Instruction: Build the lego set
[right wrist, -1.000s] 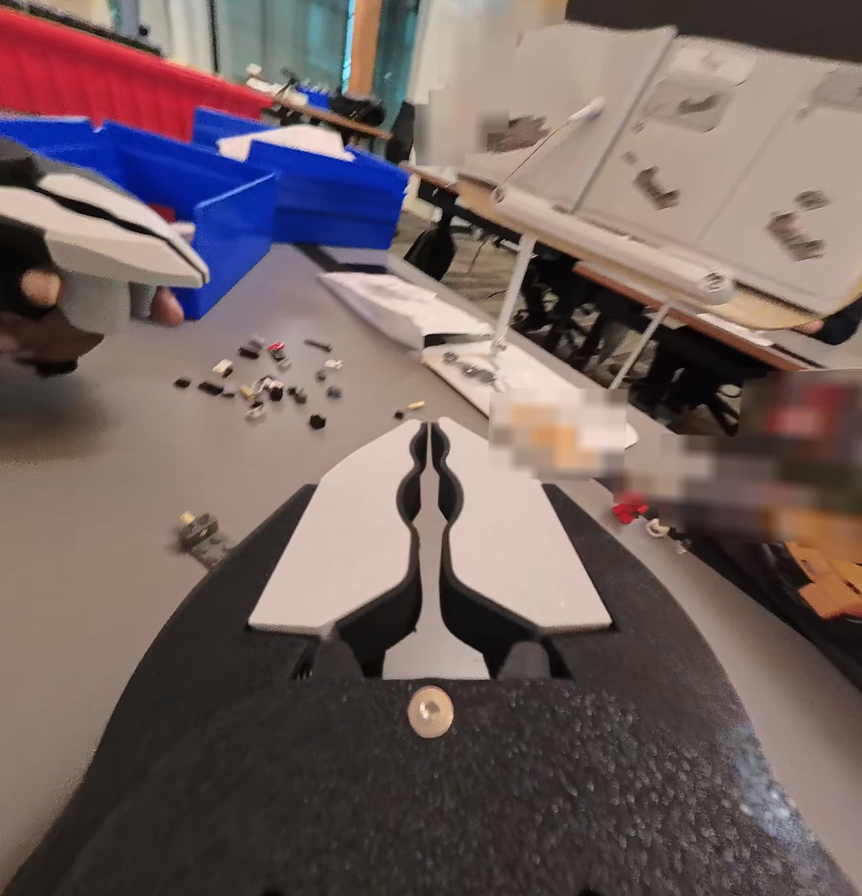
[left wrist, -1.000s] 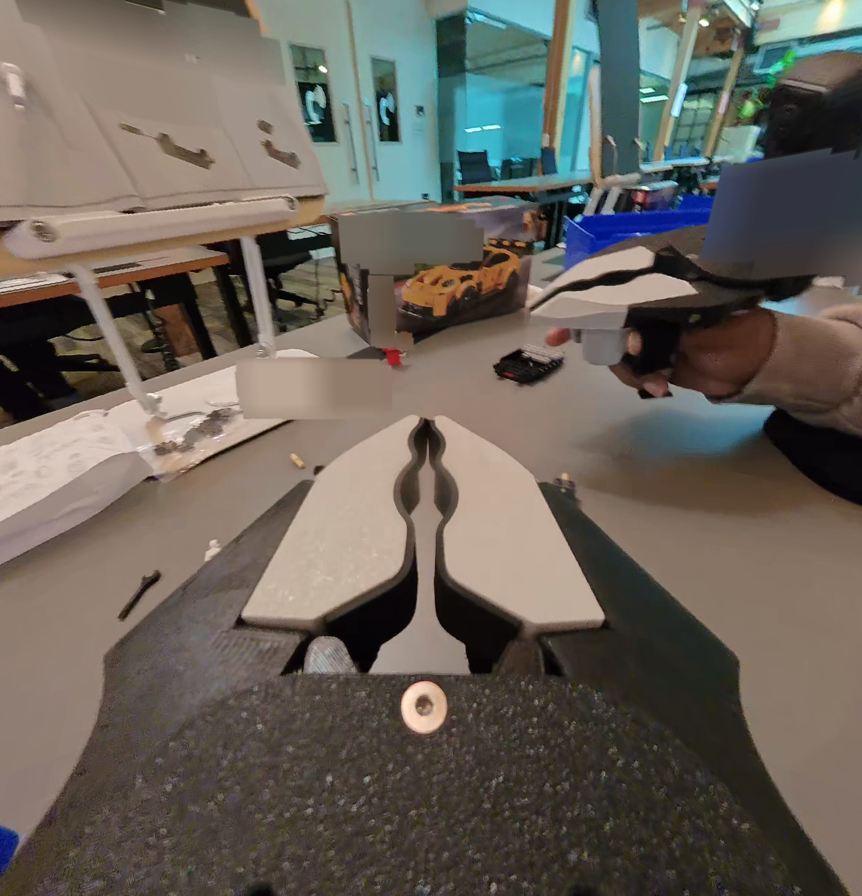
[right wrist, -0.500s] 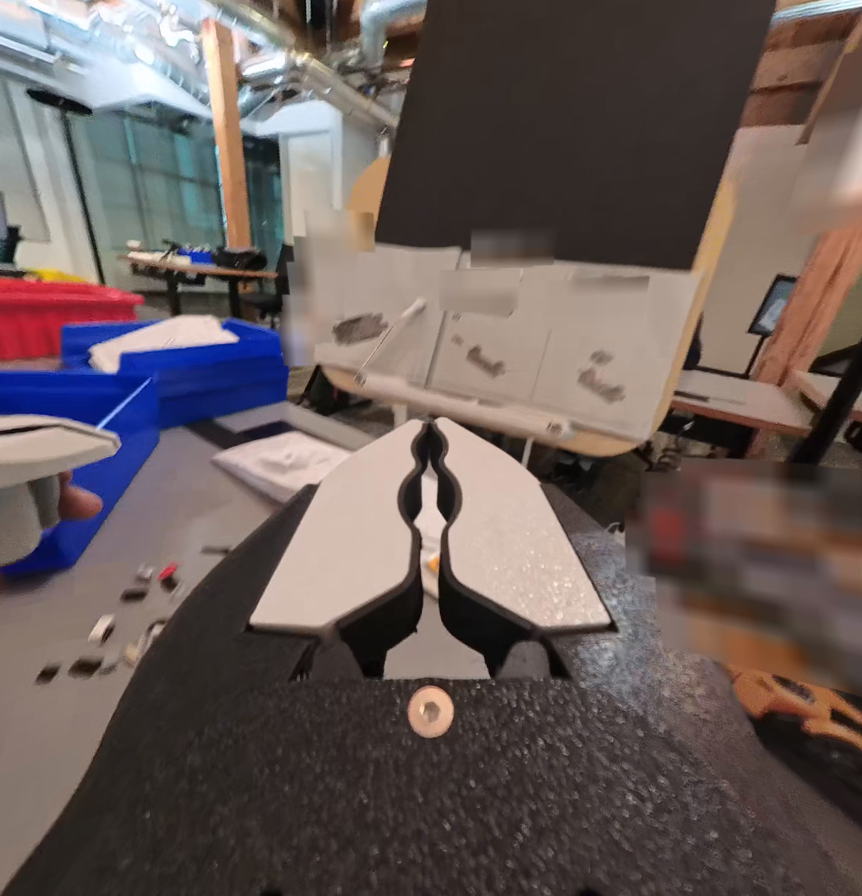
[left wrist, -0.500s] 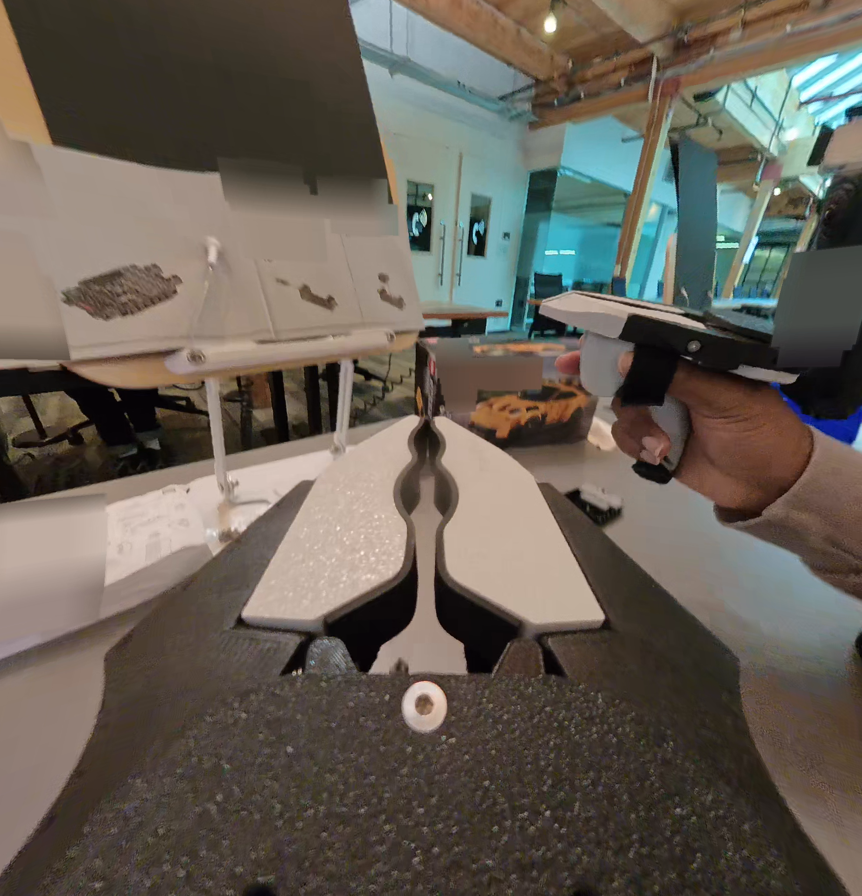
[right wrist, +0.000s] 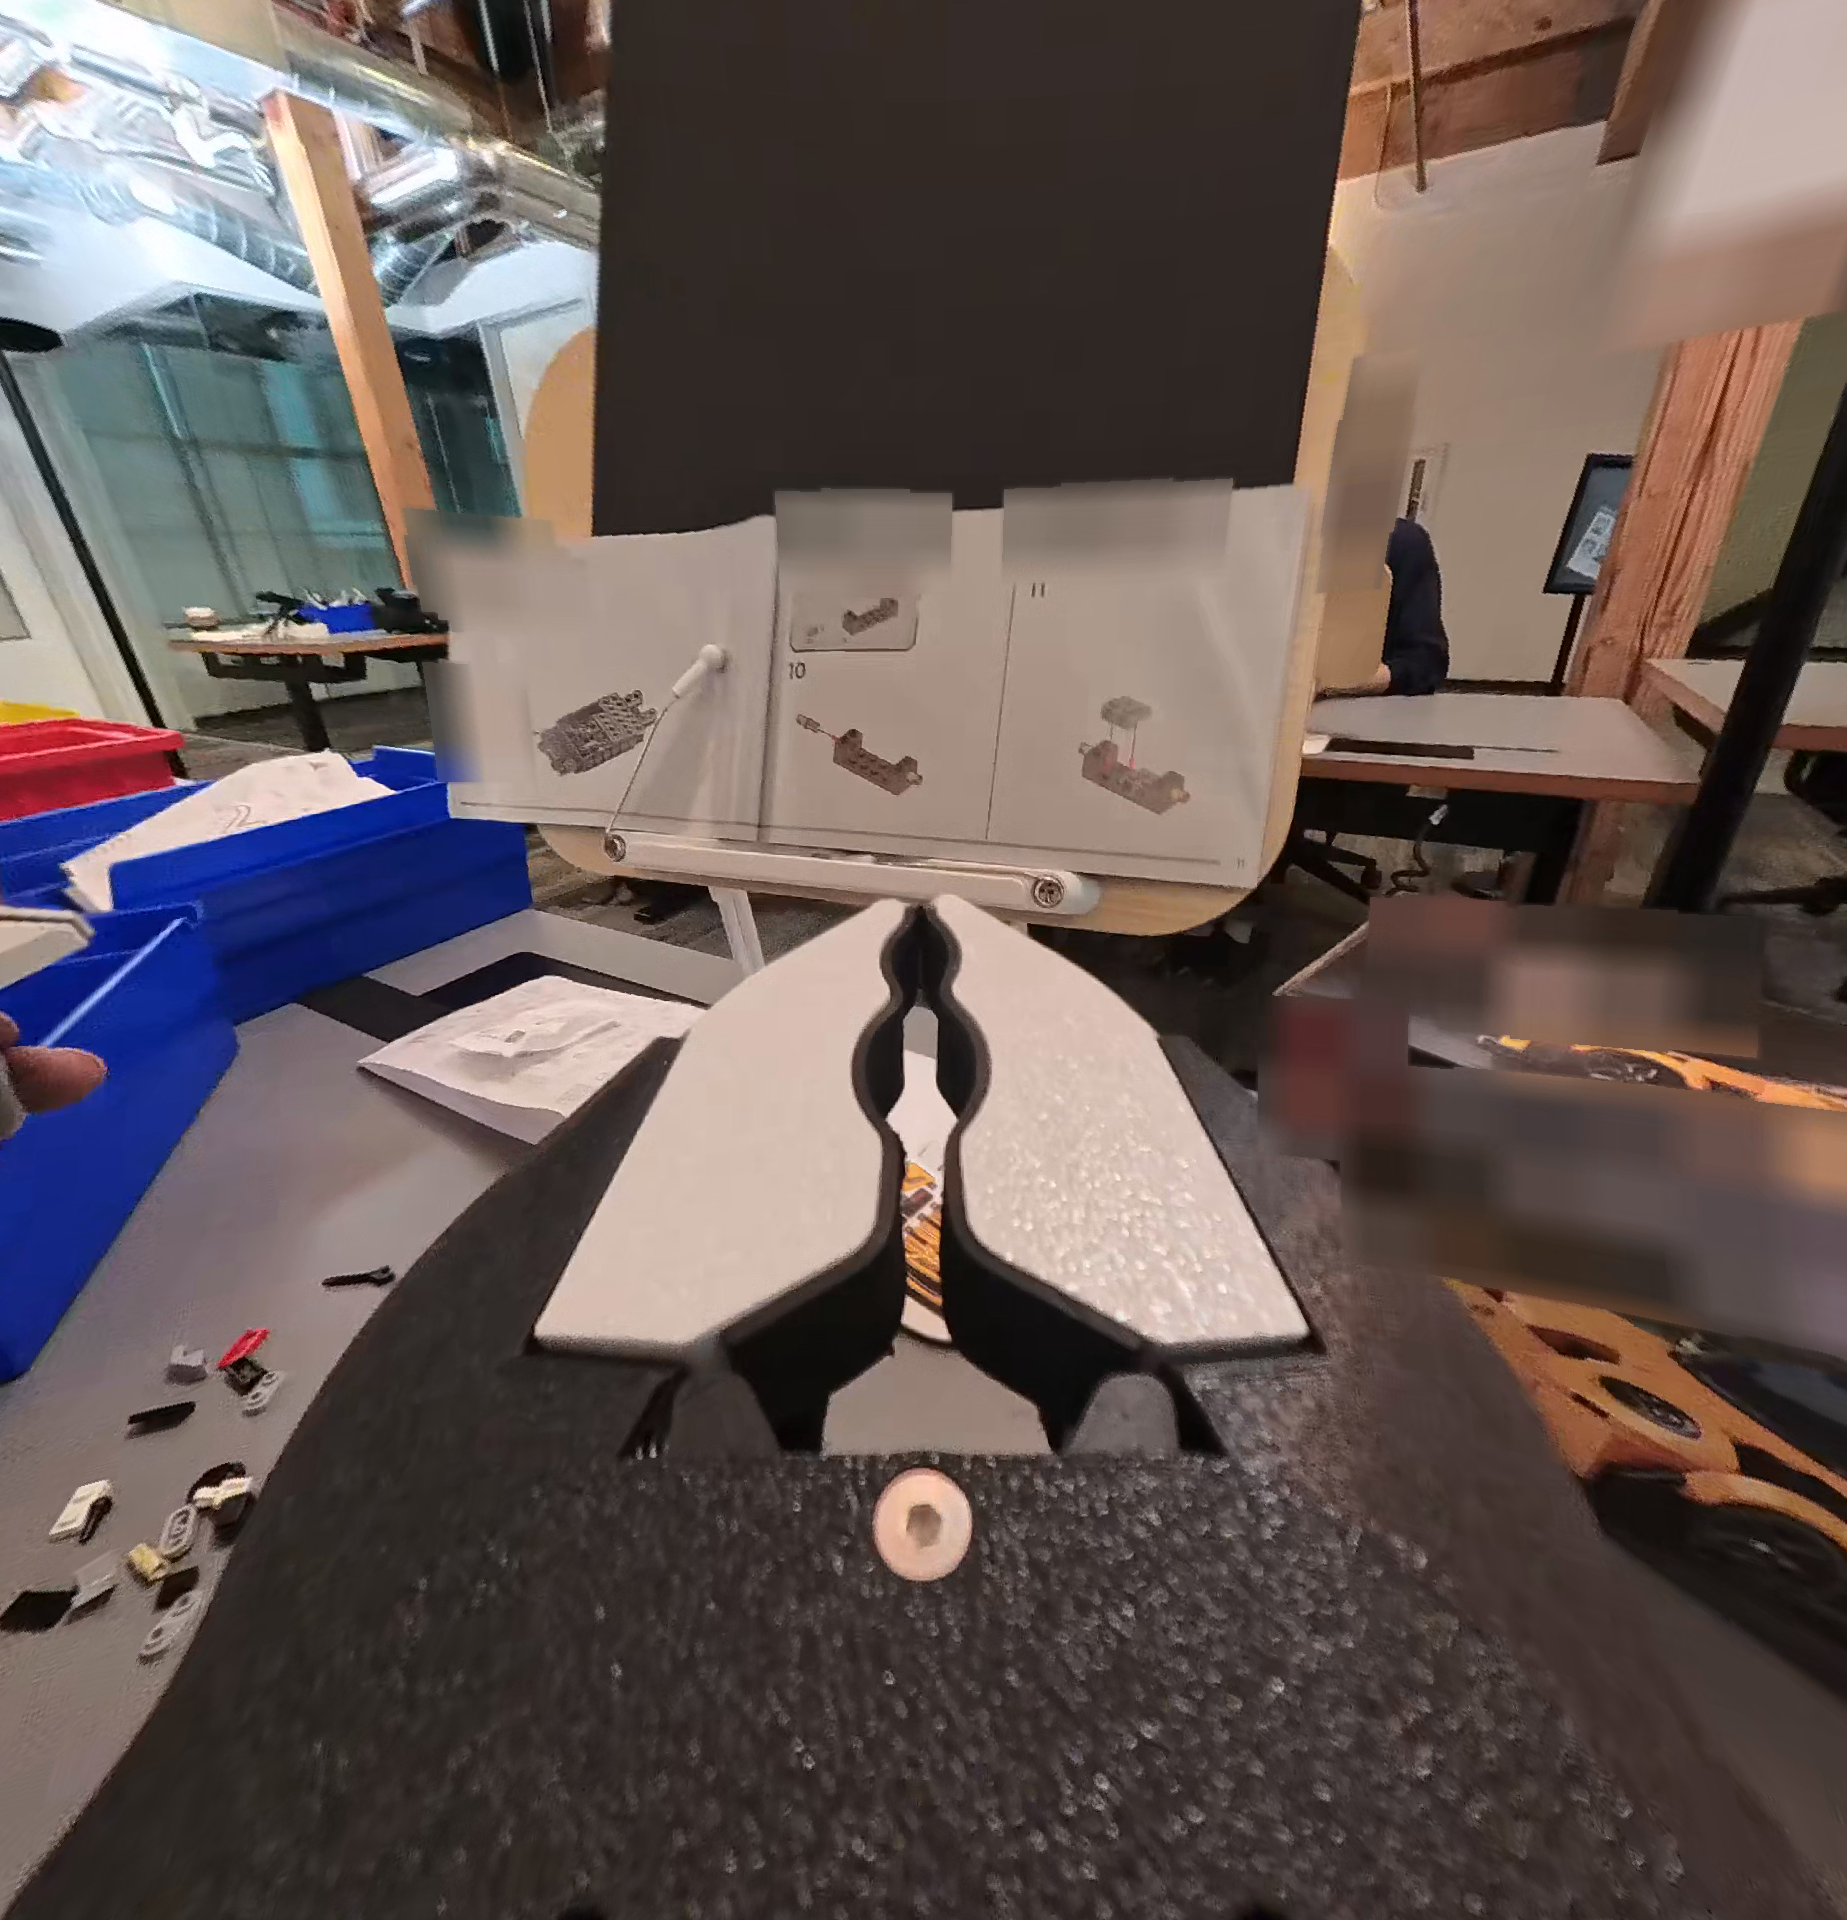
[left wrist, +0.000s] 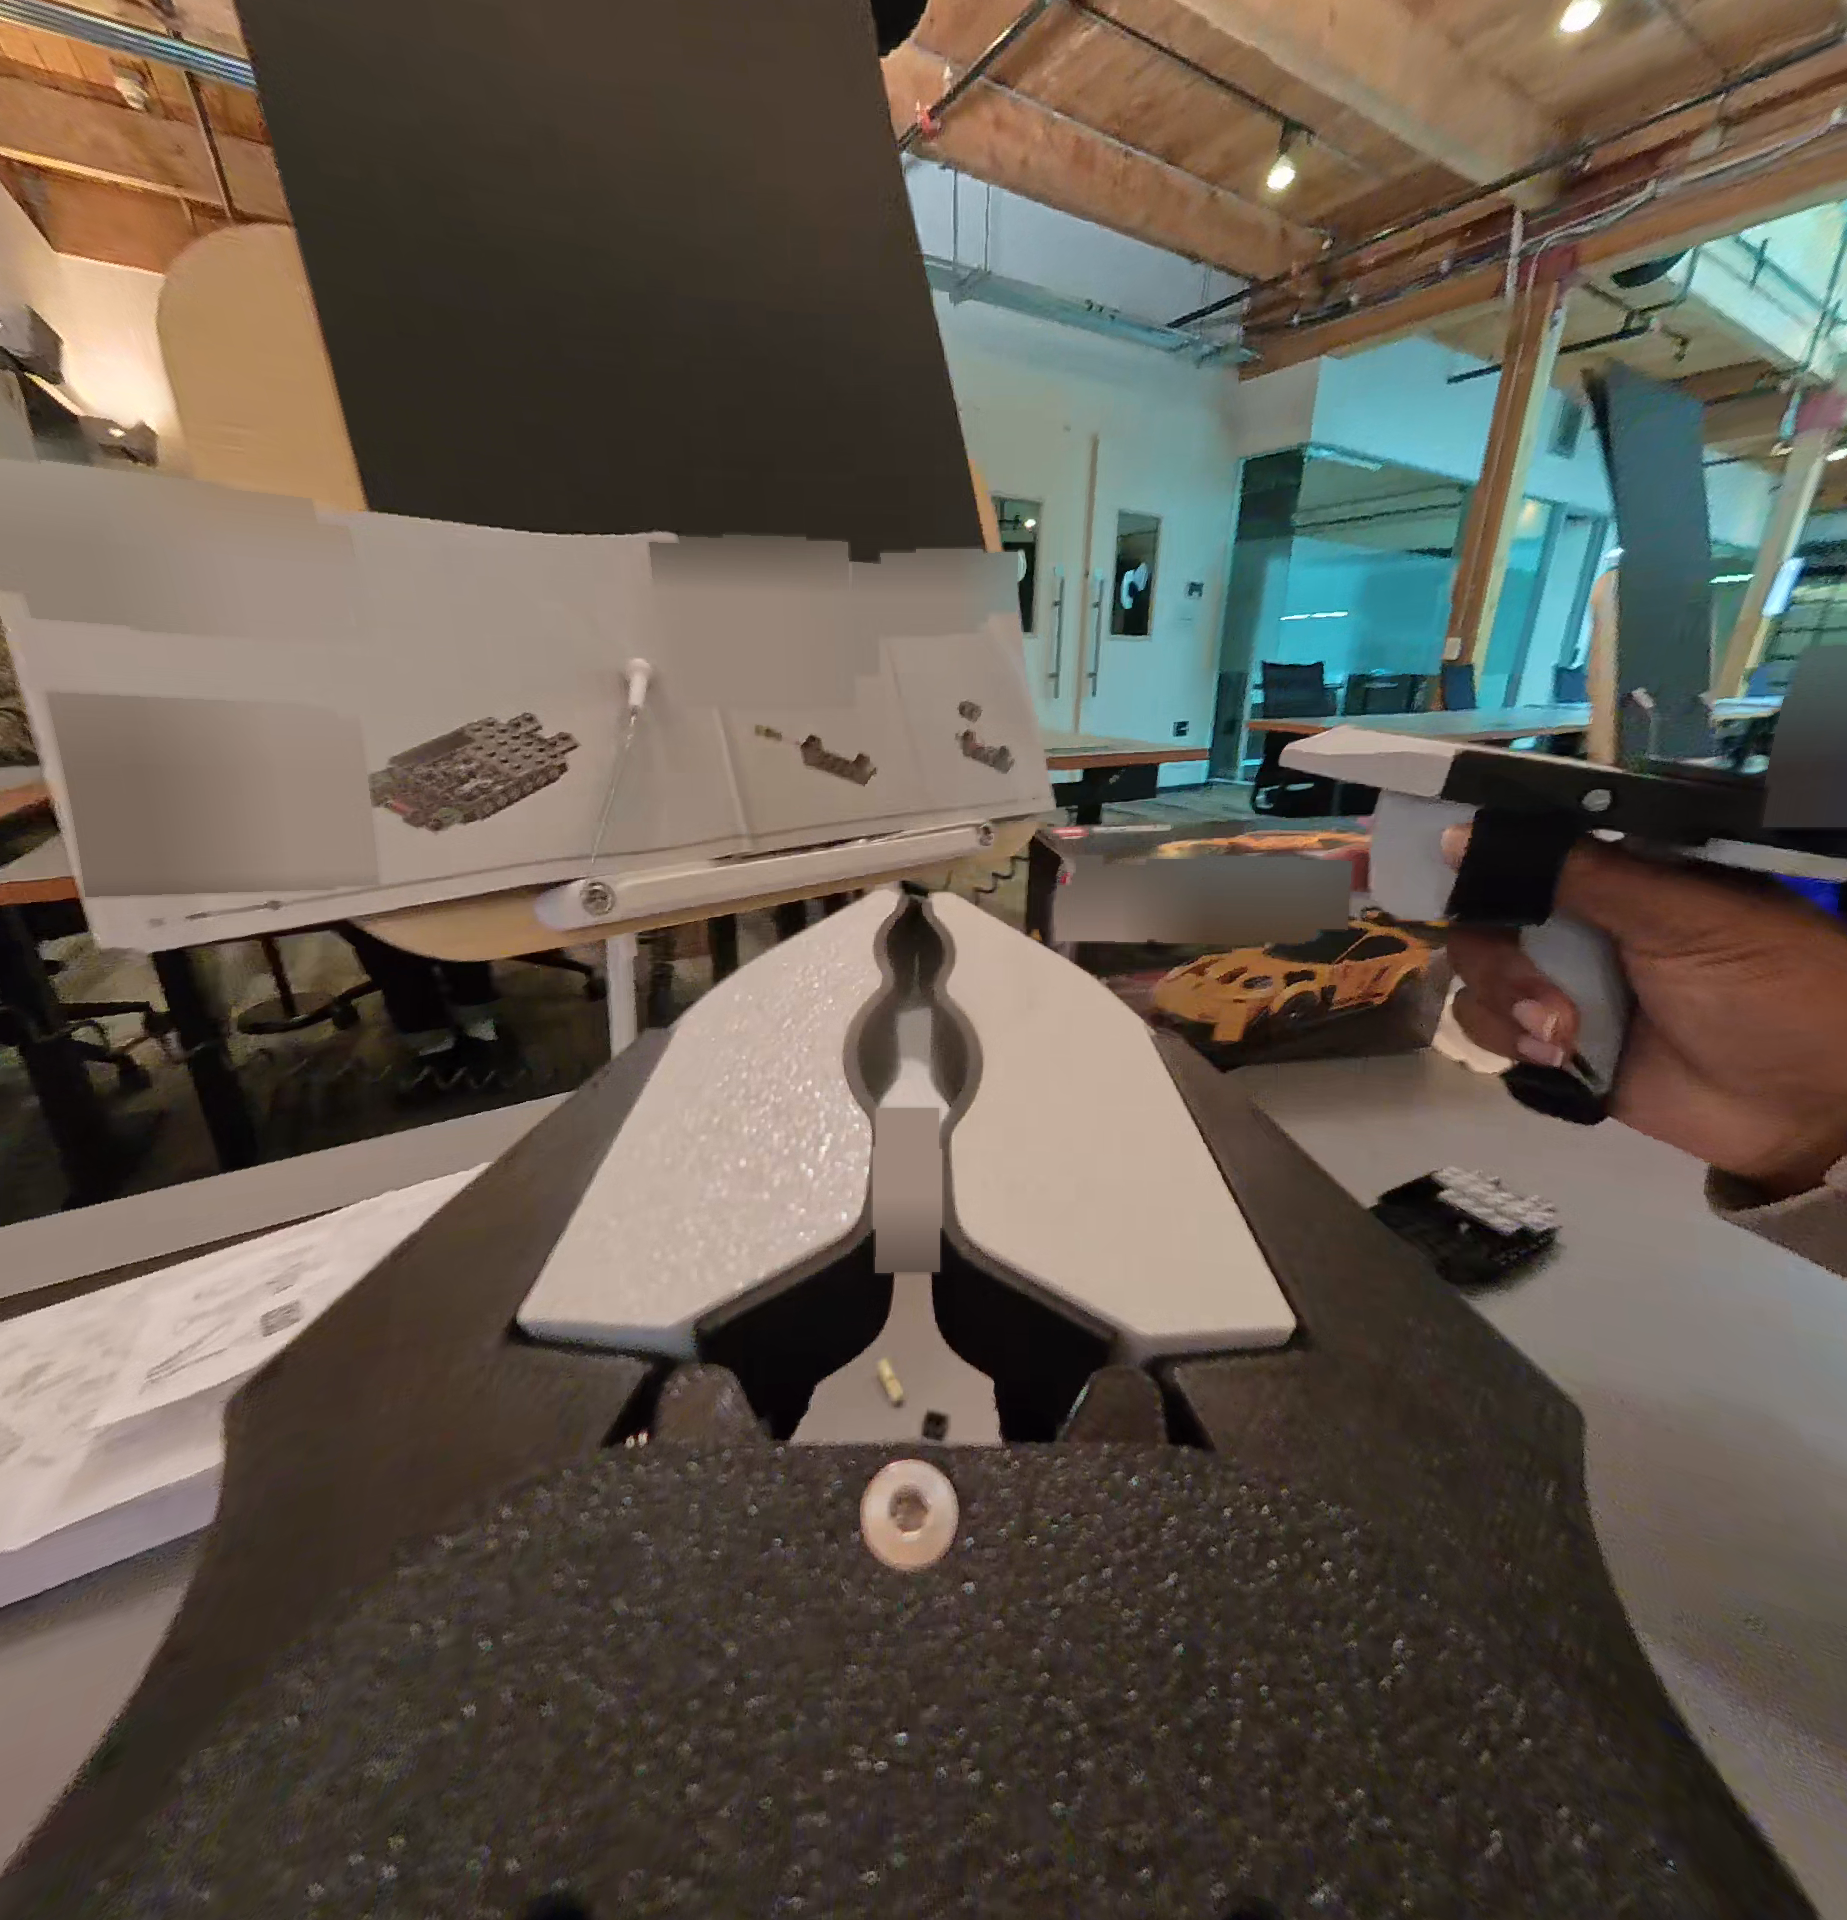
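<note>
Both my left gripper (left wrist: pixel 911 914) and right gripper (right wrist: pixel 921 914) have fingers closed on nothing, raised toward the instruction booklet (right wrist: pixel 877 686). The small black assembly (left wrist: pixel 1470 1226) lies on the surface (left wrist: pixel 1677 1403); loose pieces (right wrist: pixel 160 1496) wait, so most building remains.

An open-plan office or shared workspace with an industrial loft look: exposed timber ceiling beams (left wrist: pixel 1210 197) and silver ductwork (right wrist: pixel 275 197) run overhead, while glass-walled rooms (left wrist: pixel 1345 613) line the back. Rows of desks (right wrist: pixel 1501 748) and rolling office chairs (left wrist: pixel 1288 707) fill the floor beyond a grey worktable (left wrist: pixel 1677 1382). Blue storage bins (right wrist: pixel 306 894) and a red bin (right wrist: pixel 57 758) sit along the table's far side, near a wooden stand (right wrist: pixel 1158 904) holding an open instruction booklet (right wrist: pixel 877 707).
</note>
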The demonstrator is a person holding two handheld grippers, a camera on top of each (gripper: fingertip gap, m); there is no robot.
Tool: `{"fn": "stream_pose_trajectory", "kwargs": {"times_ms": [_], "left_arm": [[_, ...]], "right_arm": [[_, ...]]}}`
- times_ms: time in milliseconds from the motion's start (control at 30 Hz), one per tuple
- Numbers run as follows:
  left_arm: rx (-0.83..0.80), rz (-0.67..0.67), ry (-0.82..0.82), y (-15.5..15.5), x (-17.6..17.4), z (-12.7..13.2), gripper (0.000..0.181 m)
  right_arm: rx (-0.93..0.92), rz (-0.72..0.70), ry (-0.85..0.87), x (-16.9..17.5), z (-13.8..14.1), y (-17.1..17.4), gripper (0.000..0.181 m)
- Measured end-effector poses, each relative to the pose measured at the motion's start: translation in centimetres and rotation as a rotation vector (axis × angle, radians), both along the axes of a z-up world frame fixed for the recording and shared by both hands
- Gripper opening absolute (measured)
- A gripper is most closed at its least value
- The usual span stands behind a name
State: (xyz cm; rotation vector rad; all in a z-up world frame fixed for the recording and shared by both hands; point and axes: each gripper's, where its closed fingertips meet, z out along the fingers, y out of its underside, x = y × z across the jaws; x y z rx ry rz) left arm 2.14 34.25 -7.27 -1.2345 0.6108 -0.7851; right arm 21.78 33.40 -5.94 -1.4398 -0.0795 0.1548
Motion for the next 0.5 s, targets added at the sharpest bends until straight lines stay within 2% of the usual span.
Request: {"fn": "stream_pose_trajectory", "kwargs": {"times_ms": [200,500], "left_arm": [[0.06,0.066,0.071,1.1,-1.4,-1.4,0.0],[0.026,0.037,0.052,1.3,-1.2,-2.2,0.0]], "right_arm": [[-0.037,0.019,-0.023,-1.4,-2.1,0.8,0.001],[-0.046,0.018,0.02,-1.3,-2.7,0.4,0.001]]}}
